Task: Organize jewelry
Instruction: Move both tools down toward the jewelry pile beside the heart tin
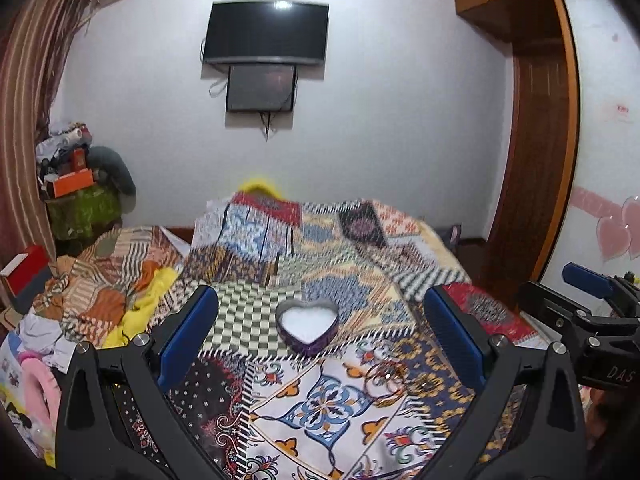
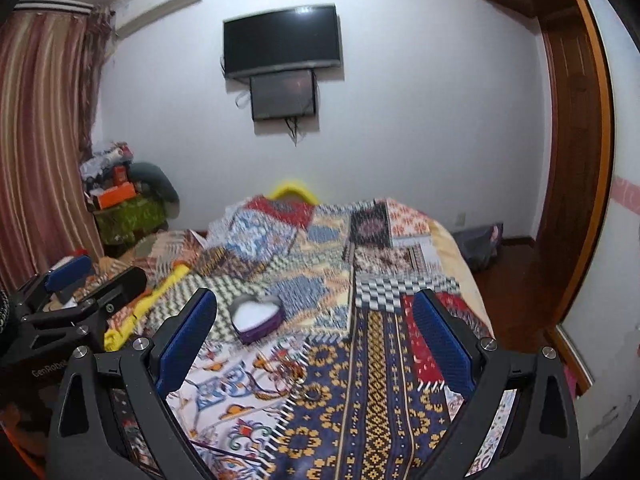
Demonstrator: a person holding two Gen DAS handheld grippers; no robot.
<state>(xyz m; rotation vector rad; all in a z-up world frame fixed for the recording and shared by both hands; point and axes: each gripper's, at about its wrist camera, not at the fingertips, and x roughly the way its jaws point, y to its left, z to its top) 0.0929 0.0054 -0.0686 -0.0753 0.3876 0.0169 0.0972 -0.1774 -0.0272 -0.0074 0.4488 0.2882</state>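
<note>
In the right wrist view the bedspread beyond the jaws smears into blur, and the bangles between the jaws are an unreadable tangle. The heart-shaped box hides its contents. Both grippers' bodies are cut off by the bottom edge.

- The left gripper hangs over a patchwork bedspread, fingers spread wide, nothing between them.
- A heart-shaped box, white inside, sits on the spread.
- Thin bangles lie near it.
- The right gripper shows at the right edge, jaws apart.
</note>
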